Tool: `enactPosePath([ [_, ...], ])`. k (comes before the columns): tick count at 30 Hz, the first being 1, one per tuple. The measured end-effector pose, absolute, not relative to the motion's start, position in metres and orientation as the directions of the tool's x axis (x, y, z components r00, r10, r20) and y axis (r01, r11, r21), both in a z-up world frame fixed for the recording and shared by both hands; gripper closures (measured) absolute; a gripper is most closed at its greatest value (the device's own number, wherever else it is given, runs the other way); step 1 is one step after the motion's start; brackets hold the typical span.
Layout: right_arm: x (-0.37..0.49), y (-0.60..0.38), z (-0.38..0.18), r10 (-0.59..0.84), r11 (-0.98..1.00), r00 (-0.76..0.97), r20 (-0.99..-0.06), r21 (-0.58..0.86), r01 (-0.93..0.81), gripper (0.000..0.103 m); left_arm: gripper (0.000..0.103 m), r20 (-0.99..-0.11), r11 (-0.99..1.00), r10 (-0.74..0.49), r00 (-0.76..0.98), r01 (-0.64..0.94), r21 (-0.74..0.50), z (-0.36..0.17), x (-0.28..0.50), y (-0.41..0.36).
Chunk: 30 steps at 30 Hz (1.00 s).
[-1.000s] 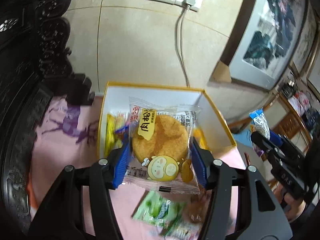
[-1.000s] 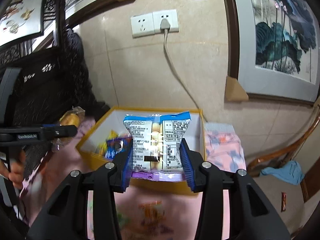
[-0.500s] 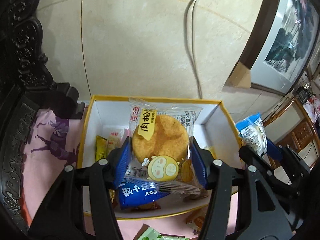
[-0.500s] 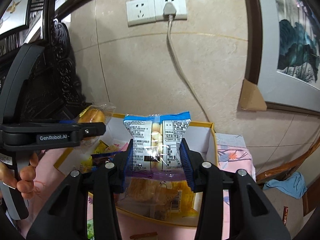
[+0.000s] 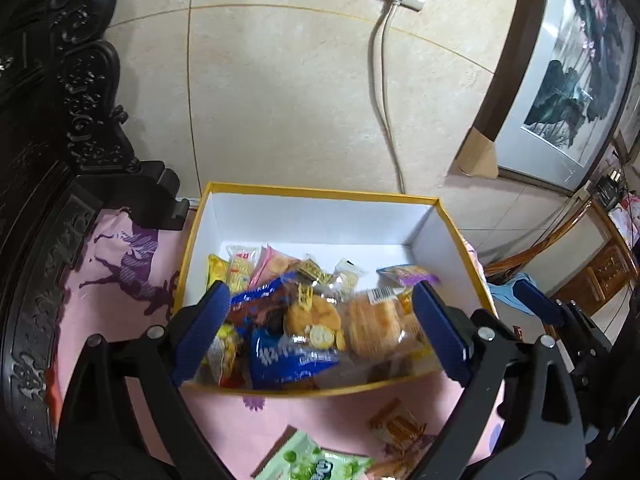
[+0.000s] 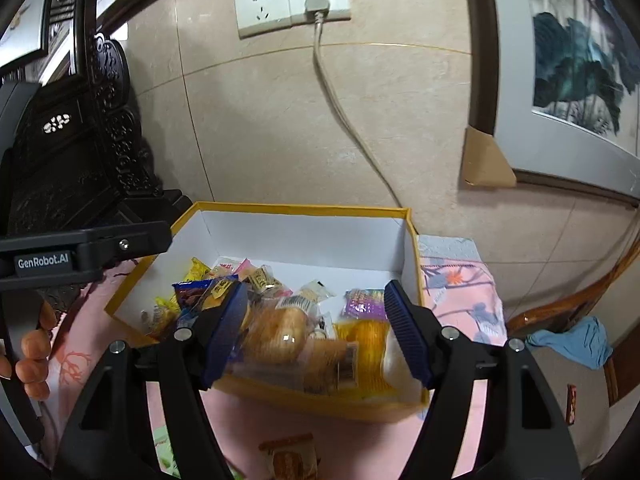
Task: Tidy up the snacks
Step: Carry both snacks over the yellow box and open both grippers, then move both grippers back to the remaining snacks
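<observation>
**A:** how much room around the box? looks tight.

**B:** kinda. Its far edge sits right by the wall, with a cable hanging from the socket down behind it. Dark carved furniture crowds the left side of the pink cloth. Near edge has bare cloth in front, though a green packet and a brown one lie there loose.

**A:** grippers?

**B:** left gripper is spread wide, nothing between its blue pads, hovering over the box's near edge. Right gripper same deal, wide apart and empty, over the near-right part. The left one pokes into the right cam on the left.

**A:** and the snacks?

**B:** piled in the near half of the box: blue packet, round cake, bread, yellow packets at the left wall. Far half shows white floor.
</observation>
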State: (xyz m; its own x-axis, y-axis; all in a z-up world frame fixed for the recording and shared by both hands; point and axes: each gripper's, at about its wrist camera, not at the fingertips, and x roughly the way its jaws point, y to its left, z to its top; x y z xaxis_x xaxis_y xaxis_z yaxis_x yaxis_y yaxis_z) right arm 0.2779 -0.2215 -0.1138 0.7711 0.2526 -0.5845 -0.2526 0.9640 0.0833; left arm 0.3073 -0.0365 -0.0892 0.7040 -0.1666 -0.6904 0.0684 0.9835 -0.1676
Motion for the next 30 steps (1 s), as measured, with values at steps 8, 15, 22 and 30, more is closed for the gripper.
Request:
enactPosePath([
  [8, 0.238, -0.238, -0.117, 0.238, 0.971, 0.762, -0.602, 0.117, -0.210, 0.032, 0.008, -0.705, 0.980, -0.180, 0.686, 0.064, -0.188, -0.099, 0.262, -0.037],
  [15, 0.196, -0.243, -0.142, 0.251, 0.968, 0.708, -0.661, 0.169, -0.186, 0.032, 0.007, -0.723, 0.982, -0.166, 0.670, 0.044, -0.184, -0.115, 0.217, -0.028],
  [22, 0.161, -0.238, -0.184, 0.260, 0.965, 0.598, -0.758, 0.220, -0.140, 0.032, 0.007, -0.762, 0.982, -0.157, 0.628, 0.015, -0.190, -0.140, 0.175, -0.006],
  [30, 0.157, -0.222, -0.219, 0.260, 0.965, 0.496, -0.829, 0.233, -0.117, 0.032, 0.007, -0.796, 0.980, -0.137, 0.589, -0.039, -0.197, -0.158, 0.136, 0.020],
])
